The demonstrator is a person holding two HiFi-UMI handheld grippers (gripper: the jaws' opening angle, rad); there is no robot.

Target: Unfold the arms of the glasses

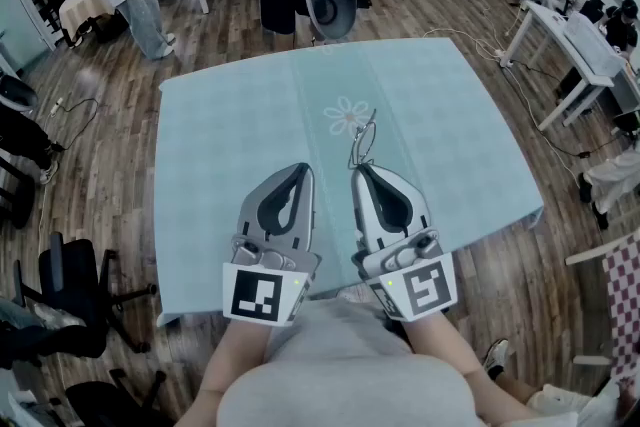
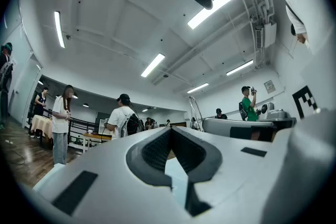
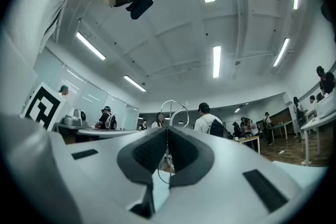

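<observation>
While both grippers hover side by side just above the near half of the counter (image 1: 220, 135), which is draped in a pale blue cloth, only one of them has anything in it. The right gripper (image 1: 357, 170) has its fingers (image 3: 149, 152) pressed together on the thin wire of a pair of metal-framed glasses (image 1: 363, 140). The glasses stand up from the fingertips, lifted off the cloth, just on the near side of the flower print (image 1: 348, 115) at the cloth's middle. In the right gripper view (image 3: 168, 127) one round rim of the glasses (image 3: 174, 107) rises straight above the closed tips, with a slim bar slanting up to its right. Whether the arms lie folded I cannot make out. The left gripper (image 1: 300, 168) hangs nearer than the flower print and a little to its left, close beside the right one but not touching it. Its fingers (image 2: 155, 152) meet at the tip (image 2: 170, 128) with nothing between them.
</observation>
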